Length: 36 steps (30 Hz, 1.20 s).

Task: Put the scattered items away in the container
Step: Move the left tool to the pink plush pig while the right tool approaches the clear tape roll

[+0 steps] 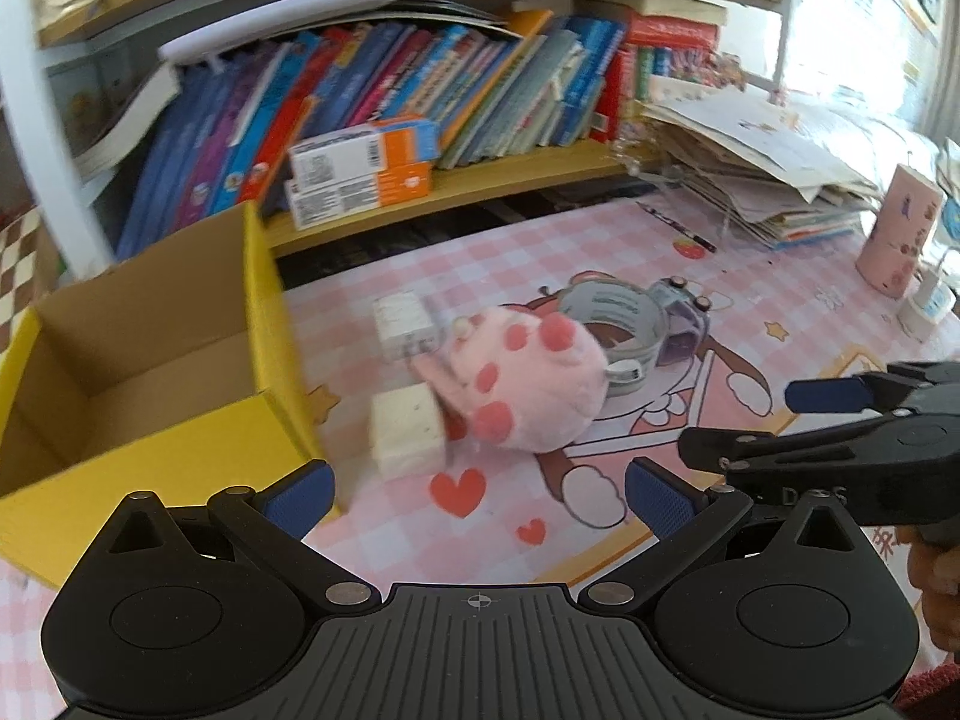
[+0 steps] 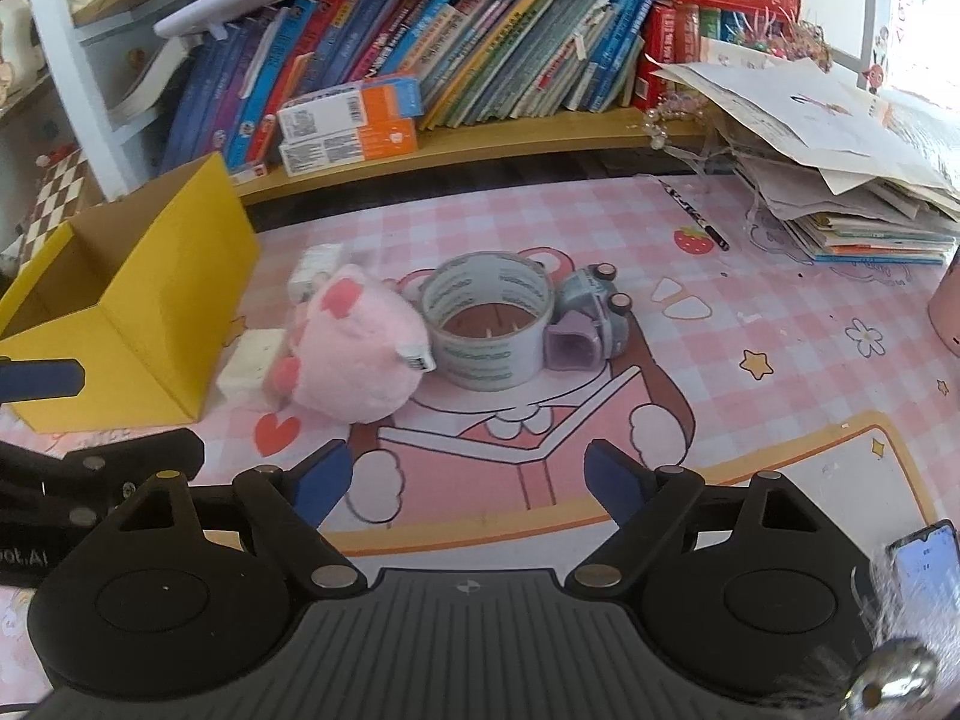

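Note:
An open yellow cardboard box [image 1: 264, 324] [image 2: 162, 282] stands at the left of the pink desk mat and looks empty. Beside it lie a pink plush toy [image 1: 528, 384] [image 2: 354, 354], a white eraser block [image 1: 408, 432] [image 2: 252, 360], a small white box [image 1: 402, 321] [image 2: 318, 264], a roll of grey tape [image 1: 624, 318] [image 2: 486, 324] and a grey-purple toy car [image 1: 684, 324] [image 2: 591, 324]. My left gripper [image 1: 480, 495] is open and empty, in front of the plush. My right gripper [image 2: 468, 483] is open and empty, in front of the tape; it also shows in the left wrist view [image 1: 738, 420].
A shelf of books [image 2: 480, 48] runs along the back, with orange-white boxes [image 2: 348, 126] on it. A pile of papers [image 2: 840, 180] sits back right. A pen [image 2: 696, 213], a pink cylinder [image 1: 894, 228] and a phone [image 2: 930, 564] are at the right.

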### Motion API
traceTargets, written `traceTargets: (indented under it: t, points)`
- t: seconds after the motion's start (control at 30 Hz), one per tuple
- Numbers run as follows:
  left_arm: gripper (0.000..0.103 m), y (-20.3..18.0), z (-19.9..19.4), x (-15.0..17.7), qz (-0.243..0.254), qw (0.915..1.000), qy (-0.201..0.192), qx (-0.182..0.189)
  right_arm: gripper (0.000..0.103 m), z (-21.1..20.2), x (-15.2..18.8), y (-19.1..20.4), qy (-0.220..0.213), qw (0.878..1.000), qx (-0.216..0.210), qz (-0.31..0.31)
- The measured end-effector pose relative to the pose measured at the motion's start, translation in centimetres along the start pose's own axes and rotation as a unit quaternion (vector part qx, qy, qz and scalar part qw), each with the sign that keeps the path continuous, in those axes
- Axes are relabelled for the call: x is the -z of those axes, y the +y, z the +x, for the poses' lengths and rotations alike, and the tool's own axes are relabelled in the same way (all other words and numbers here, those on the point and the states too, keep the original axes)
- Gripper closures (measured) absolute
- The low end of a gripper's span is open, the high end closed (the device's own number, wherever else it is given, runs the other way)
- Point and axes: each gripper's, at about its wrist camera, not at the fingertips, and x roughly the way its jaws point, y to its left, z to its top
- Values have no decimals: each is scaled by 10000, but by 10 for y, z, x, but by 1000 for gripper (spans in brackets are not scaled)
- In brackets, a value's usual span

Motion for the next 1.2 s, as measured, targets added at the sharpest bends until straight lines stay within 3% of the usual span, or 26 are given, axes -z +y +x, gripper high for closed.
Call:
traceTargets:
  t: [0.33,0.73,1.0,1.2]
  points:
    - [1,-19,22,-10,523,9985,-113,124,23,20,-5,-19,90,9997,137,203]
    - [8,-29,49,-17,801,9967,-102,98,25,40,-18,-38,0,9990,330,297]
    - [9,-35,62,-21,953,9954,-101,56,38,50,-27,-44,-39,9991,249,352]
    - [17,-41,73,-25,1079,9941,-107,23,44,58,-33,-39,-22,9992,79,395]
